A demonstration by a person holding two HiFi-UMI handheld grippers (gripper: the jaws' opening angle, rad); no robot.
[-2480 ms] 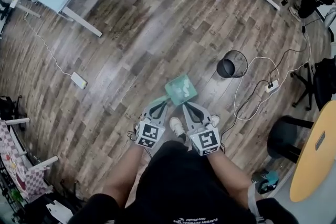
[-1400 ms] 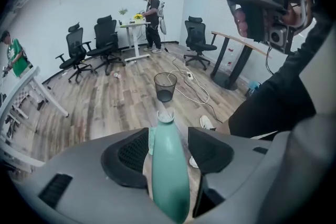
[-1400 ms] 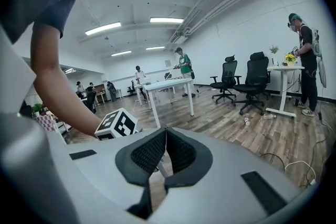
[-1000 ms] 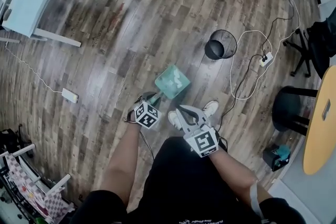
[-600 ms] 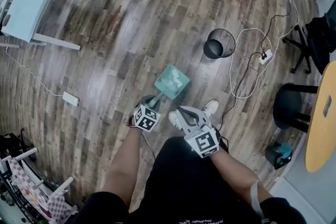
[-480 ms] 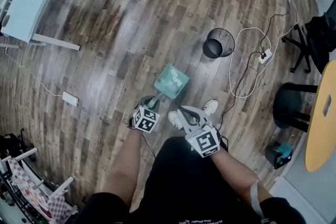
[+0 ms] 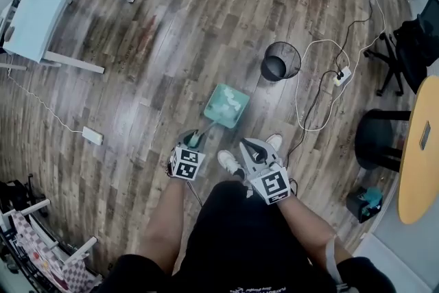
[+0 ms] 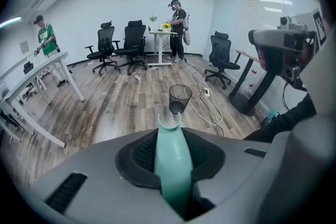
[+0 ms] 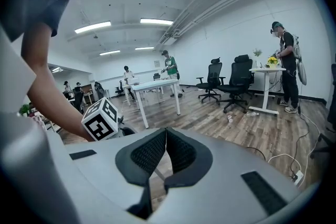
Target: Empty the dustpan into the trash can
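Clamps the left gripper (image 7: 194, 141) on the mint dustpan handle (image 8: 173, 162), pointing steeply down; carries the right gripper (image 7: 245, 145) just beside it, jaws pressed together, empty. Reaches forward with bare left forearm (image 7: 167, 217) and right forearm (image 7: 302, 224), side by side.

Mint-green plastic dustpan (image 7: 227, 106) at frame centre, white scraps in its square pan, open edge toward the upper right, handle slanting down-left into the left gripper (image 7: 195, 141), black mesh trash can (image 7: 280, 62) upright on wood floor, upper right, apart from the pan
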